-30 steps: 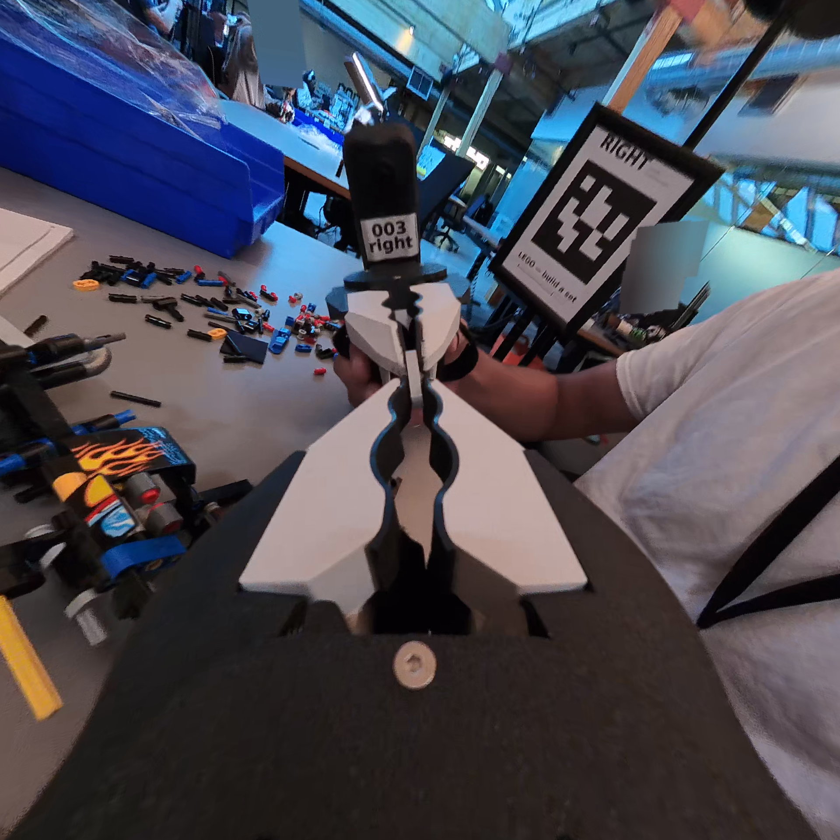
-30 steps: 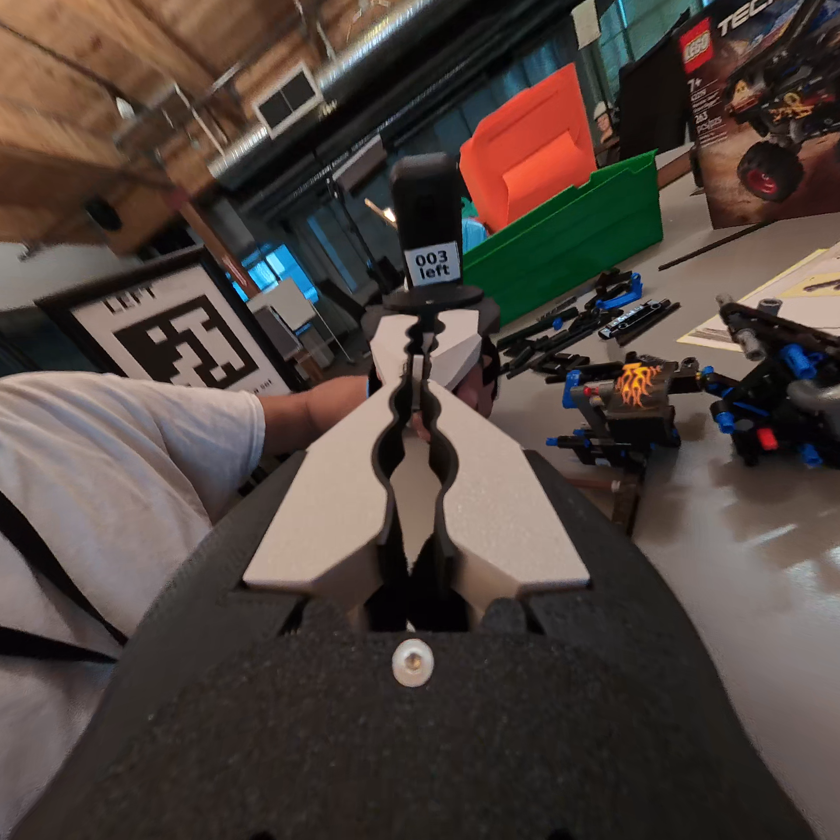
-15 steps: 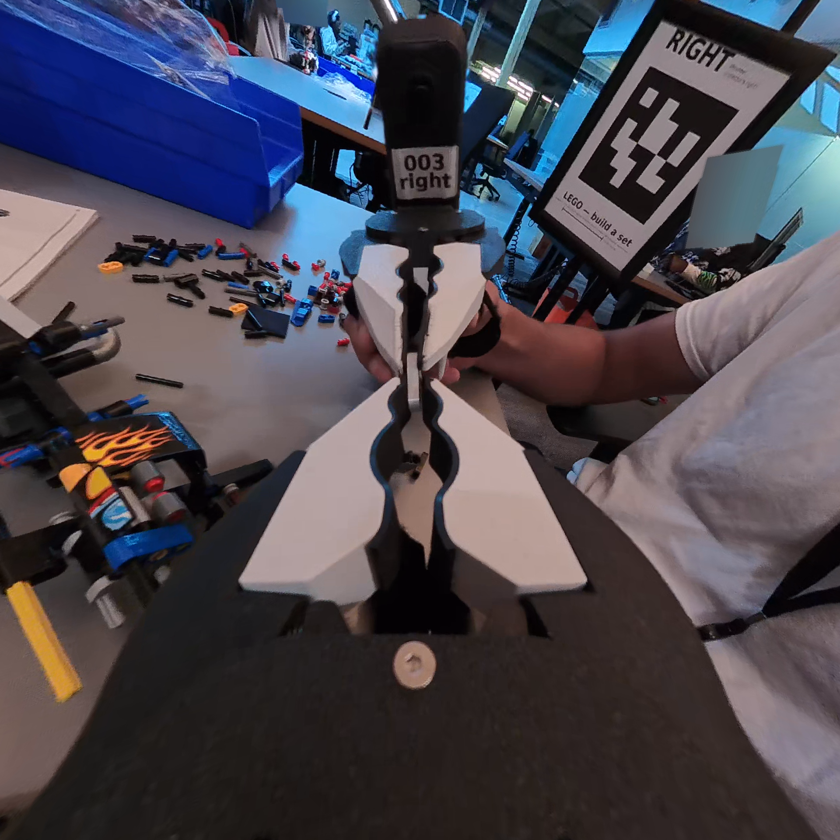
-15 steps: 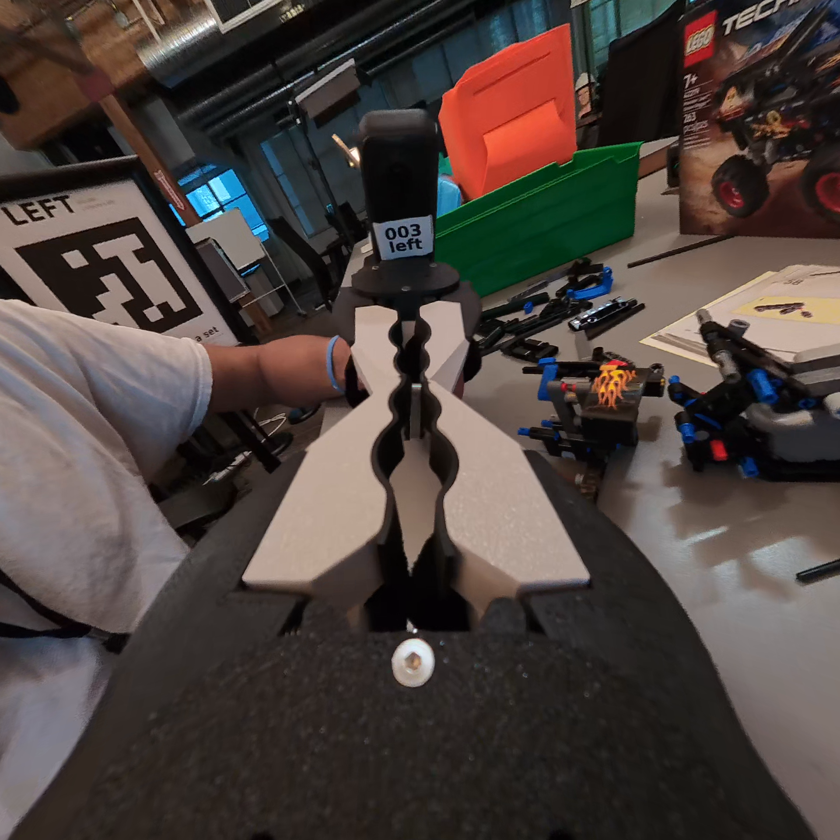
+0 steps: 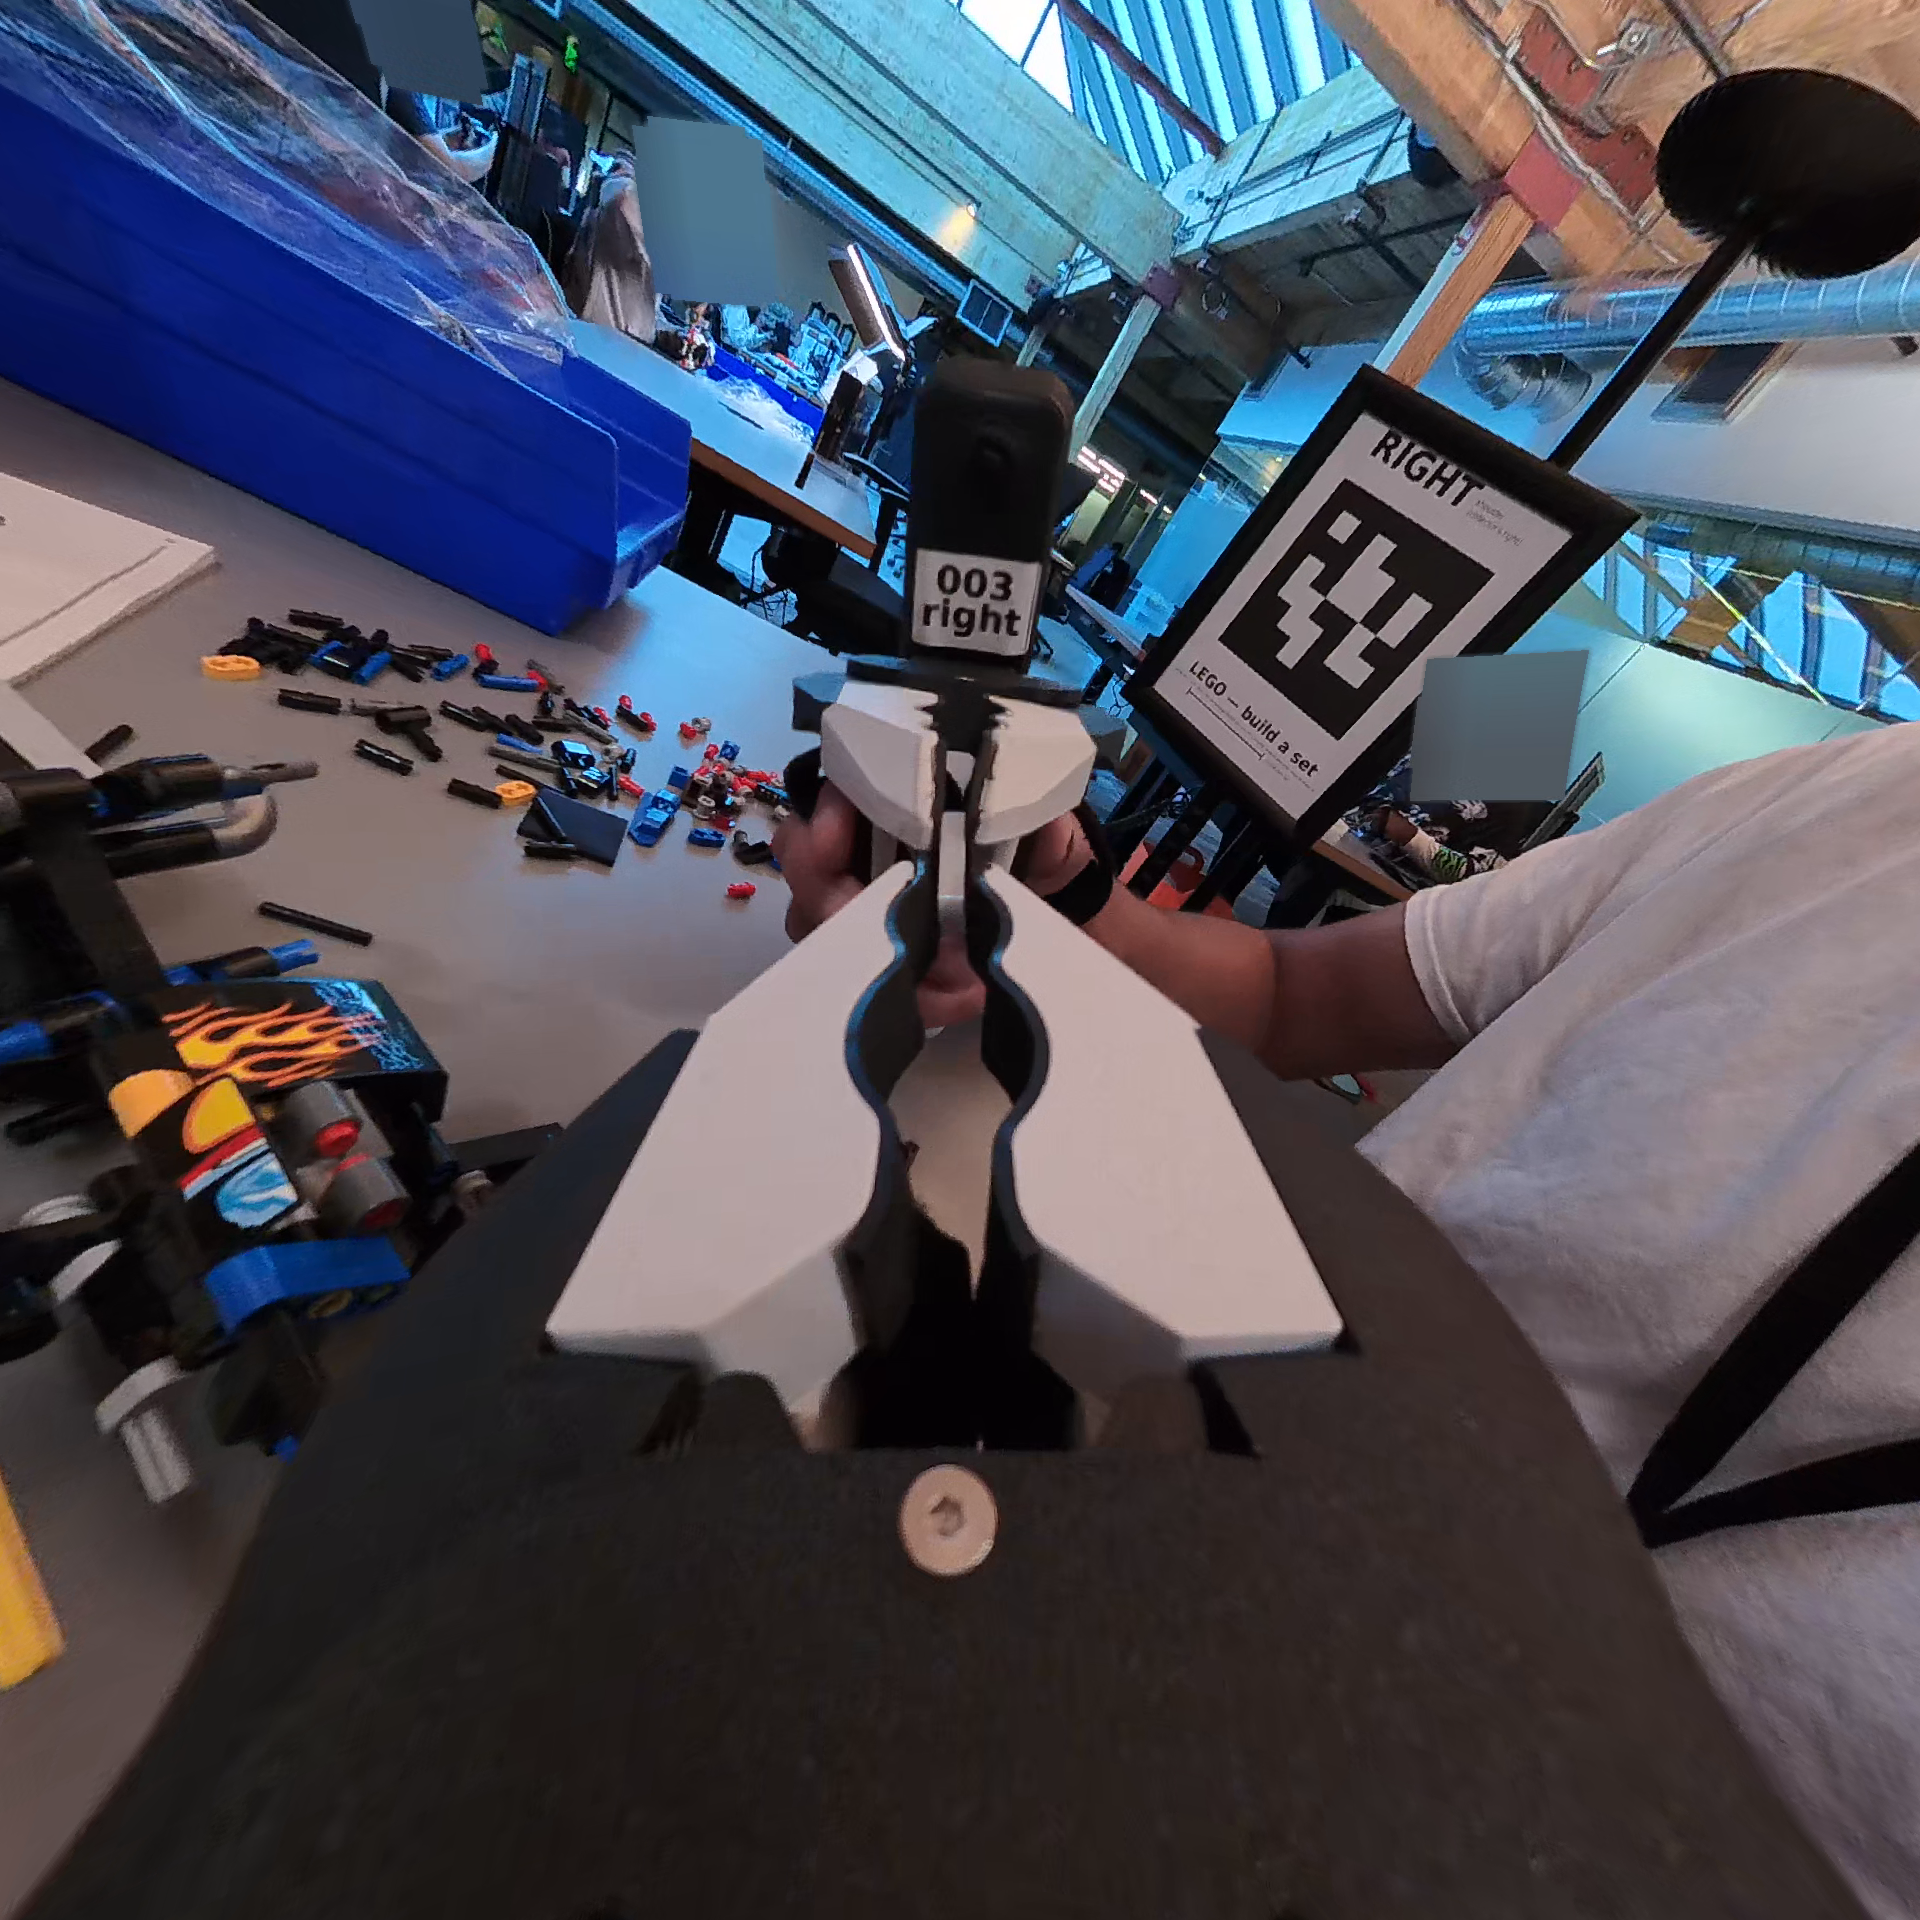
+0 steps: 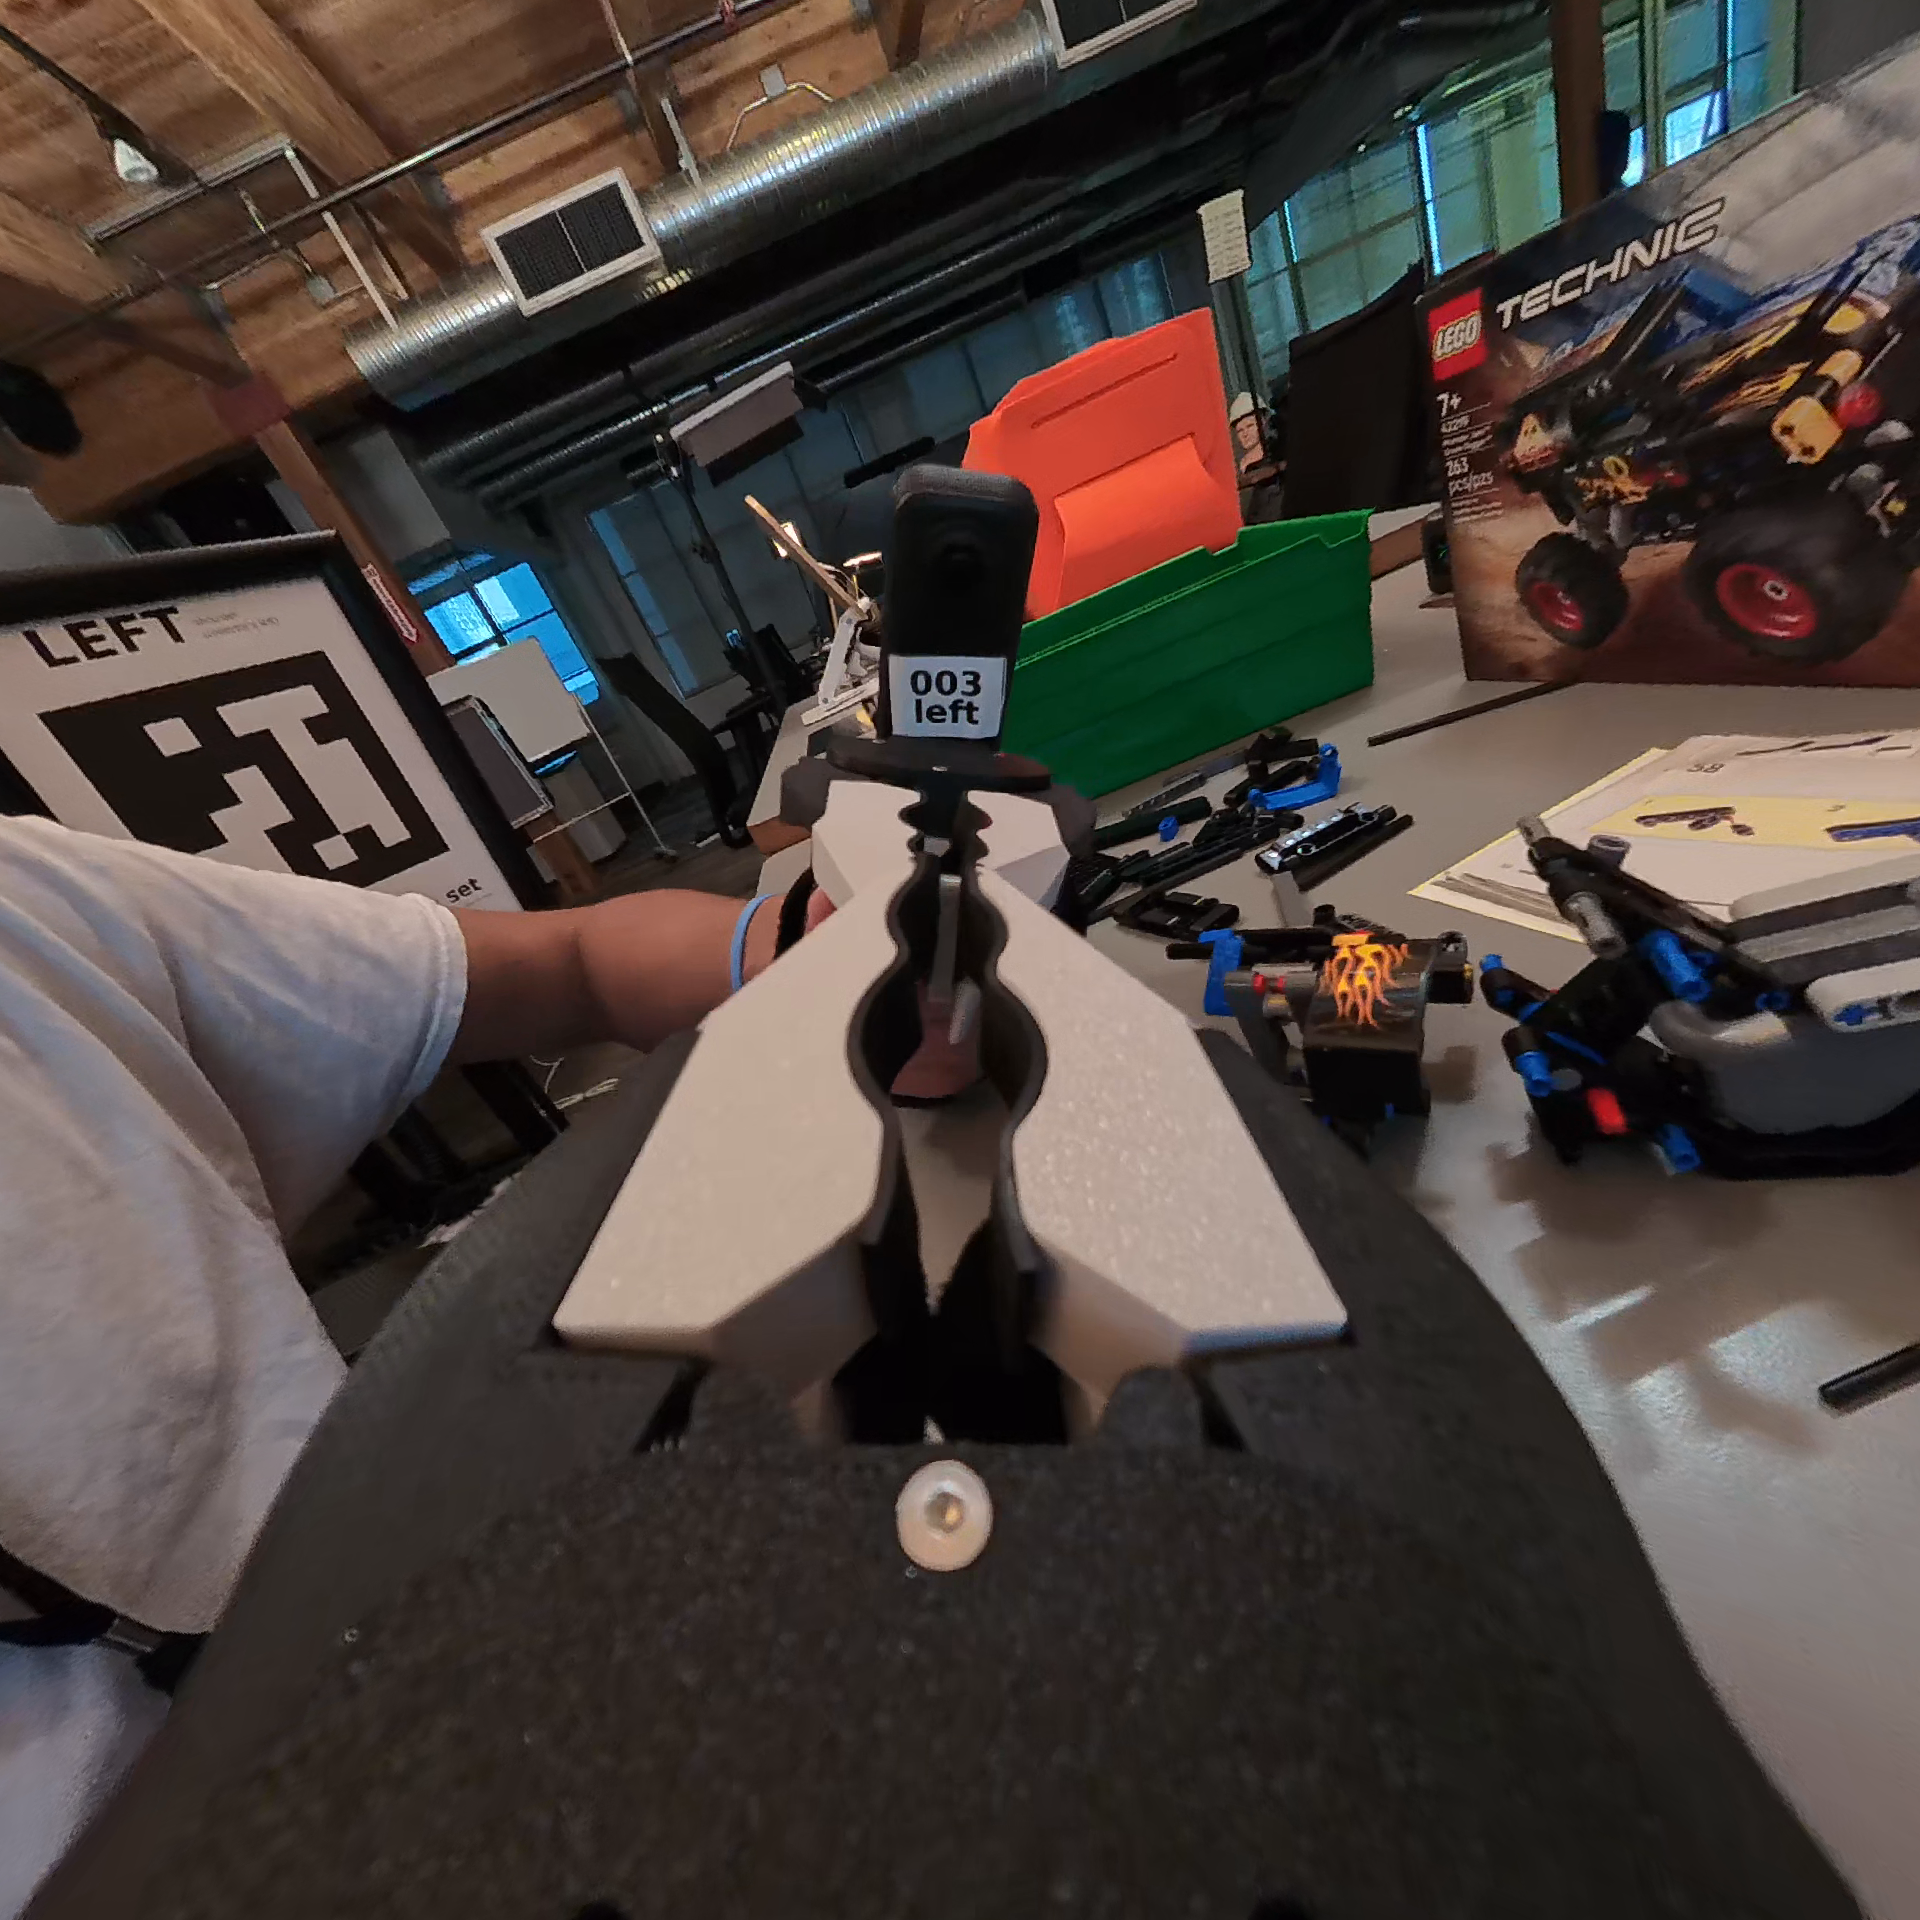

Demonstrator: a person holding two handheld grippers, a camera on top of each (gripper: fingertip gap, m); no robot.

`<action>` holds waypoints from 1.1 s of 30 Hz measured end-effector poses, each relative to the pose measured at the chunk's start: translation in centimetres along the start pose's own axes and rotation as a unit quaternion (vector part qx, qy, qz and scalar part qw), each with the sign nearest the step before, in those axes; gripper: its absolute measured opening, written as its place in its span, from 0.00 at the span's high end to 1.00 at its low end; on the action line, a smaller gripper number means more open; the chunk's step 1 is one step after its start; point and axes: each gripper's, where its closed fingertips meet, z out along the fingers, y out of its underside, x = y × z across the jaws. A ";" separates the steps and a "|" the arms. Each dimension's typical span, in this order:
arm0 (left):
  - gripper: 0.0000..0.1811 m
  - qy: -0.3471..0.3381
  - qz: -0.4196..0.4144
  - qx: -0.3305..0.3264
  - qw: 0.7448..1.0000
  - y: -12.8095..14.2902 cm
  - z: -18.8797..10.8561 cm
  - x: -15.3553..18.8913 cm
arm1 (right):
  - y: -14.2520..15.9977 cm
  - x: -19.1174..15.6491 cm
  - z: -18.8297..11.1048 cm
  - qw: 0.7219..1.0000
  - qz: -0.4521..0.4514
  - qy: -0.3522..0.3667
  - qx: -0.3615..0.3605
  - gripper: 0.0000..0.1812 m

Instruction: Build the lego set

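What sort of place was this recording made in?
Probably a converted warehouse or industrial hall used as a shared workspace: exposed metal ducting under a timber ceiling, long worktables, storage bins such as the green one, and framed marker boards.

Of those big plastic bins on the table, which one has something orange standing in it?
The green plastic bin, seen from the right wrist: an orange folded piece rises from it. The blue plastic bins, in the left wrist view, carry only clear plastic wrap.
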 end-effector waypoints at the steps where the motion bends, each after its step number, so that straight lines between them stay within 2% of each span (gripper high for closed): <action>1: 0.99 -0.004 0.006 0.001 1.000 0.0 0.0 0.0 | -0.1 0.0 0.0 1.000 -0.004 0.002 0.000 0.98; 4: 0.99 -0.014 0.020 -0.018 1.000 0.3 -0.1 0.0 | 0.1 -0.1 -0.1 1.000 0.027 -0.013 -0.006 0.99; 11: 0.99 -0.013 0.029 -0.026 0.999 0.6 -0.1 0.1 | 0.4 -0.2 -0.1 0.999 0.039 -0.019 -0.011 0.99; 24: 0.99 -0.022 0.062 -0.045 0.997 0.9 -0.3 0.3 | 0.3 -0.9 -0.2 1.000 0.015 -0.026 -0.010 0.97; 26: 0.99 -0.040 0.074 -0.044 0.995 0.8 -0.7 -0.3 | -0.1 -0.9 -0.4 1.000 -0.005 -0.015 -0.003 0.93; 28: 0.99 -0.073 0.084 -0.040 0.993 0.4 -1.3 -1.5 | -0.6 -0.7 -1.0 0.999 -0.031 0.004 0.005 0.93; 31: 0.99 -0.137 0.114 -0.028 0.984 -0.6 -3.0 -3.4 | -1.3 0.5 -2.8 0.995 -0.065 0.068 -0.010 0.91; 33: 0.99 -0.201 0.151 -0.029 0.967 -1.3 -4.4 -5.1 | -1.8 1.8 -4.6 0.985 -0.107 0.131 -0.027 0.91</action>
